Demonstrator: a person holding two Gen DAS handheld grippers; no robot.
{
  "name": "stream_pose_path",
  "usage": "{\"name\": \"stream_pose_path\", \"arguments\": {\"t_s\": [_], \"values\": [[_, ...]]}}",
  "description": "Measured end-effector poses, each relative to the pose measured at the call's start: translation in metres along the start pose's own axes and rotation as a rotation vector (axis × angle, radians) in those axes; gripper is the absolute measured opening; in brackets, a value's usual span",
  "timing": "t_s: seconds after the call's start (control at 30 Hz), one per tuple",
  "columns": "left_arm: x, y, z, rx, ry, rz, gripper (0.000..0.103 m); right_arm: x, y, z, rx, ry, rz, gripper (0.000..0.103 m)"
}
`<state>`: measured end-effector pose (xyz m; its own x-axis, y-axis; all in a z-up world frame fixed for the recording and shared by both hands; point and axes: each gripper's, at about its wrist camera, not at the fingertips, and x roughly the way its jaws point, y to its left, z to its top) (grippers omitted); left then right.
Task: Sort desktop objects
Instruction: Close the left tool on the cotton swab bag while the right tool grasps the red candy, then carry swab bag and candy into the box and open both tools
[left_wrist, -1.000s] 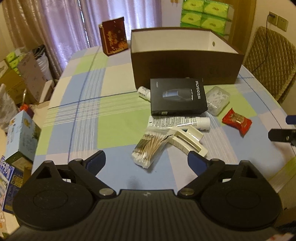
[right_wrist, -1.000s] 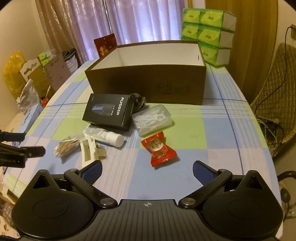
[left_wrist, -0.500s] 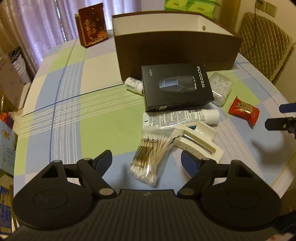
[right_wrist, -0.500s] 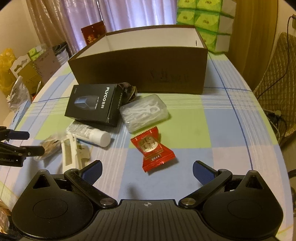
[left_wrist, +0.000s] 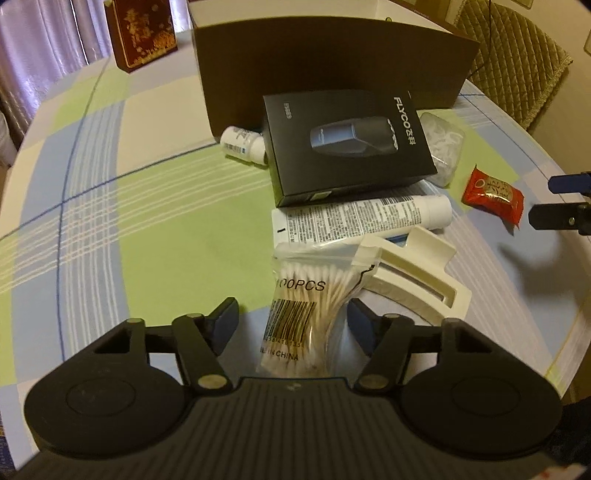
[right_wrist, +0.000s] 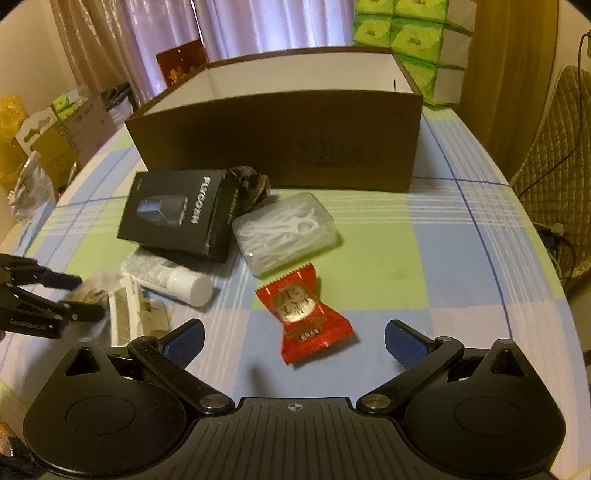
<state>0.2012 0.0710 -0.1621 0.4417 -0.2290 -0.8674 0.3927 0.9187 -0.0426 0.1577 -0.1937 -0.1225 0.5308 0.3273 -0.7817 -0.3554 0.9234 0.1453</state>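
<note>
Both grippers have dropped lower and closer to the clutter than a second ago. My left gripper (left_wrist: 291, 325) now has its jaws spread on either side of the clear plastic bag of cotton swabs (left_wrist: 308, 306), not yet pinching it. My right gripper (right_wrist: 293, 341) is wide open too, hanging just short of the red foil-wrapped candy (right_wrist: 303, 312), which lies between its blue finger pads (right_wrist: 186, 339).

On the blue-and-green checked tablecloth (left_wrist: 147, 221) the other items sit in a loose pile: a black shaver box (left_wrist: 347, 147), a white printed tube (left_wrist: 362, 218) and a cream plastic clip (left_wrist: 410, 273) whose edge overlaps the top of the swab bag. A clear case of floss picks (right_wrist: 286, 230) lies just beyond the candy. Behind everything stands the large open brown cardboard box (right_wrist: 277, 155), probably where the things go.

To do this well, I judge I should centre the left jaws on the bag's barcoded lower half, away from the clip, close gently, and lift straight up so the clip slides off rather than dragging along.
</note>
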Motion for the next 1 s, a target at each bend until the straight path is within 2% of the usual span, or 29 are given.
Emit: {"name": "stream_pose_path", "arguments": {"t_s": [0.1,0.27,0.47,0.7,0.93,0.97,1.0], "values": [[0.002,0.004,-0.001,-0.004,0.002,-0.029,0.051,0.002,0.002,0.002,0.009,-0.010,0.008,0.101],[0.002,0.009,-0.002,0.007,-0.026,-0.054,0.028,0.011,0.005,0.005,-0.008,0.001,-0.014,0.101],[-0.005,0.020,-0.005,-0.045,-0.038,-0.014,0.023,0.019,0.008,0.006,-0.101,0.004,-0.037,0.100],[-0.018,0.034,-0.005,-0.151,-0.037,0.066,0.022,0.037,0.010,0.013,-0.242,0.033,-0.009,0.070],[-0.034,0.025,-0.002,-0.209,-0.058,0.091,0.022,0.047,0.008,0.013,-0.341,0.091,0.021,0.053],[-0.035,0.022,-0.001,-0.213,-0.060,0.092,0.022,0.049,0.007,0.013,-0.349,0.103,0.024,0.046],[-0.036,0.020,-0.001,-0.215,-0.062,0.094,0.022,0.050,0.006,0.012,-0.356,0.120,0.030,0.035]]}}
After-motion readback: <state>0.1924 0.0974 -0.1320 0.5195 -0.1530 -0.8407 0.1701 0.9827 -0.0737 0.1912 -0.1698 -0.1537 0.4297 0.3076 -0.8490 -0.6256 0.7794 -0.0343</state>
